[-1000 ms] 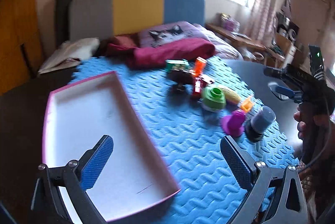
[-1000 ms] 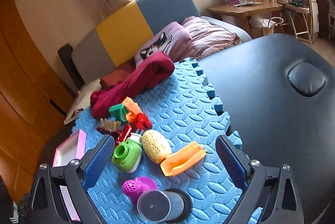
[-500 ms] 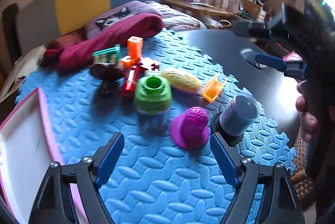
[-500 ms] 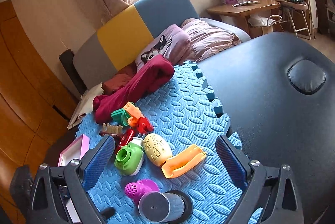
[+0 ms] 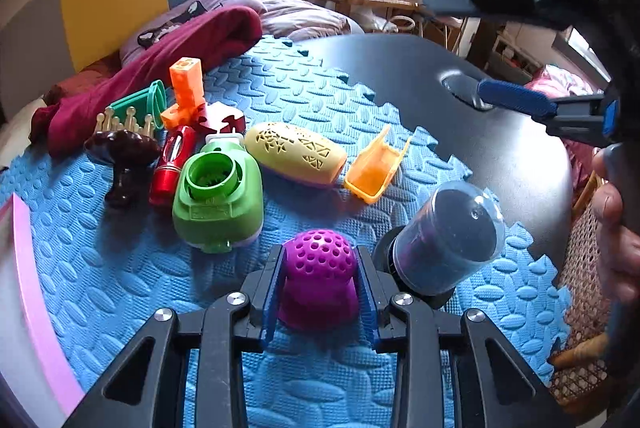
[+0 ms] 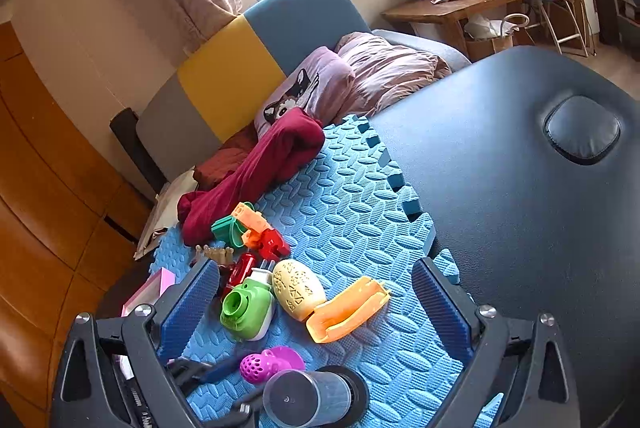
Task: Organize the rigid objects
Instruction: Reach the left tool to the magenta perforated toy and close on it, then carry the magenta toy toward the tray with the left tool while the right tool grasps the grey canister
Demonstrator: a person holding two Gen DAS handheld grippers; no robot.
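Note:
A purple perforated dome point(image 5: 318, 276) stands on the blue foam mat point(image 5: 328, 99), and my left gripper point(image 5: 320, 268) is closing on it, with both pads against its sides. The right wrist view shows the same dome point(image 6: 260, 366) low in the frame. Close to its right stands a clear cup on a black base point(image 5: 448, 240). Behind lie a green camera-shaped toy point(image 5: 218, 195), a yellow perforated oval point(image 5: 296, 153) and an orange open case point(image 5: 376, 163). My right gripper point(image 6: 312, 268) hangs open above the mat with nothing between its fingers.
A pink-rimmed white box point(image 5: 28, 268) sits at the left edge. A brown mushroom-shaped brush point(image 5: 122, 151), a red cylinder point(image 5: 172, 167) and orange blocks point(image 5: 186, 83) cluster further back. A maroon cloth point(image 5: 180, 43) lies at the mat's far edge. The black padded table point(image 5: 440, 87) extends right.
My left gripper swung from over the pink box rightwards and down to the purple dome, and its jaws narrowed from wide apart onto the dome. The right gripper stayed in place.

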